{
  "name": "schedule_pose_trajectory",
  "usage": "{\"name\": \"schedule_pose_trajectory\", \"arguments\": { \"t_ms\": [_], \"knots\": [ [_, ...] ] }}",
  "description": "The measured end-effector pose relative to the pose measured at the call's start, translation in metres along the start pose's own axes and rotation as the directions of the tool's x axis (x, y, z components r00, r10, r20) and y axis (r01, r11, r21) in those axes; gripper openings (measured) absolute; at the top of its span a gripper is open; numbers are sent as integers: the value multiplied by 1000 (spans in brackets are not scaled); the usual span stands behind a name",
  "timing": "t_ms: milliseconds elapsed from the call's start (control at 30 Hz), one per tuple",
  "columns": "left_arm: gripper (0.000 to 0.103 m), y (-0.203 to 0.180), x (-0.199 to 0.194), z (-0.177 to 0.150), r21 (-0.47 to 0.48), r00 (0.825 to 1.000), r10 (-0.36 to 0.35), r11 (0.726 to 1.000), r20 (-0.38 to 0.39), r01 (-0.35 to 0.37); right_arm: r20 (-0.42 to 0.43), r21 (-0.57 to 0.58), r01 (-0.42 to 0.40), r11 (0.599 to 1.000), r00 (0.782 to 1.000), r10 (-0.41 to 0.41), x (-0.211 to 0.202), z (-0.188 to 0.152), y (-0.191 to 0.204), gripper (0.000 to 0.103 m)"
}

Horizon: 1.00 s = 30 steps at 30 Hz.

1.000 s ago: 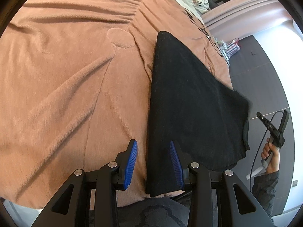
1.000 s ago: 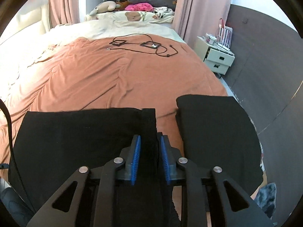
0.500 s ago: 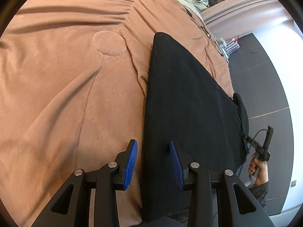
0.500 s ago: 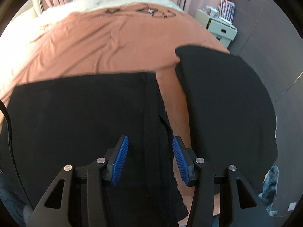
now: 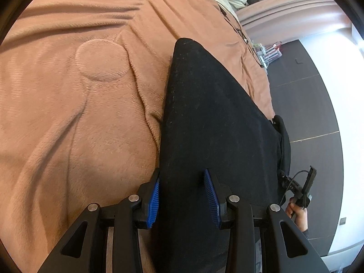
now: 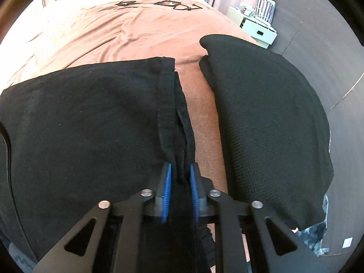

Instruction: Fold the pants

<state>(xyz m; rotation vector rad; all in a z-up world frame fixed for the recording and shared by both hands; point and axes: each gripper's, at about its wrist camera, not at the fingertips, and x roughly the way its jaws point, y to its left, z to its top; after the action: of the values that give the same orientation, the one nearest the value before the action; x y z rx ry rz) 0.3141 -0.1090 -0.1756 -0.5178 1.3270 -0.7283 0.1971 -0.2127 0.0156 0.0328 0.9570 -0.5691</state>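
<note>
Pants [image 6: 86,122], black, lie flat across the near end of the bed [image 5: 68,113], and their hem end sits between the jaws of the right gripper [image 6: 179,191], which have just been closing: half a second ago the blue pads stood wide on either side of the hem, and now they stand narrow with the bunched fabric pinched between them. That gripper has also dropped closer to the cloth than 1 second ago, so the hem seam fills more of its view. The left gripper [image 5: 182,195] keeps the same moderate gap in all 3 left frames, open, with the long edge of the pants running up between its pads and no squeeze visible; it has slid along, so the black fabric now covers more of the space between the jaws. Only the right wrist view shows a second black garment [image 6: 268,122] lying just beside the pants, a strip of the brown blanket [image 6: 141,31] between them, plus cables [image 6: 159,3] farther up the bed and a small white drawer unit [image 6: 254,28] beside it. Only the left wrist view shows the person's hand [image 5: 295,211] holding the other gripper's handle at the far end of the pants.
</note>
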Motion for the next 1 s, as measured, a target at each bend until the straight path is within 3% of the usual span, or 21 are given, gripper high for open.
{"name": "schedule_pose_trajectory", "arguments": {
  "t_ms": [167, 233, 333, 400, 433, 467, 667, 700, 733, 900, 1000],
  "knots": [
    [32, 7, 4, -2, -46, 1000, -4, 999, -10, 4, -6, 20, -17, 1000, 1000, 17, 11, 0, -2, 11],
    [18, 2, -1, -4, -29, 1000, 14, 999, -2, -14, -3, 26, -23, 999, 1000, 23, 15, -2, -3, 12],
    [9, -5, -12, -5, -17, 1000, 21, 1000, 19, -21, 14, 34, -33, 999, 999, 33, 11, -5, -6, 19],
    [8, -10, -16, -5, -4, 999, 33, 999, 30, -33, 23, 37, -9, 999, 1000, 8, 9, -4, -9, 38],
    [8, -12, -19, -5, 4, 999, 40, 999, 37, -40, 23, 36, 8, 999, 1000, -9, 9, -4, -10, 62],
    [8, -16, -20, -3, 12, 998, 47, 999, 44, -48, 20, 34, 22, 999, 1000, -23, 11, -3, -11, 77],
    [7, -19, -33, -3, 22, 995, 54, 998, 80, -56, -22, 124, -144, 982, 989, 147, 38, -5, -27, 76],
    [7, -19, -35, -4, 21, 995, 54, 998, 80, -56, -23, 176, -213, 961, 975, 221, 42, -6, -34, 72],
    [7, -15, -39, -5, 19, 995, 55, 998, 81, -57, -25, 194, -260, 946, 962, 270, 44, -5, -37, 54],
    [6, -14, -56, 0, 4, 992, 50, 999, 115, -50, -52, 131, -234, 964, 969, 242, 41, 3, -29, 50],
    [6, -14, -67, 3, 12, 990, 56, 998, 132, -58, -35, 137, -261, 955, 963, 268, 39, 8, -25, 49]
  ]
}}
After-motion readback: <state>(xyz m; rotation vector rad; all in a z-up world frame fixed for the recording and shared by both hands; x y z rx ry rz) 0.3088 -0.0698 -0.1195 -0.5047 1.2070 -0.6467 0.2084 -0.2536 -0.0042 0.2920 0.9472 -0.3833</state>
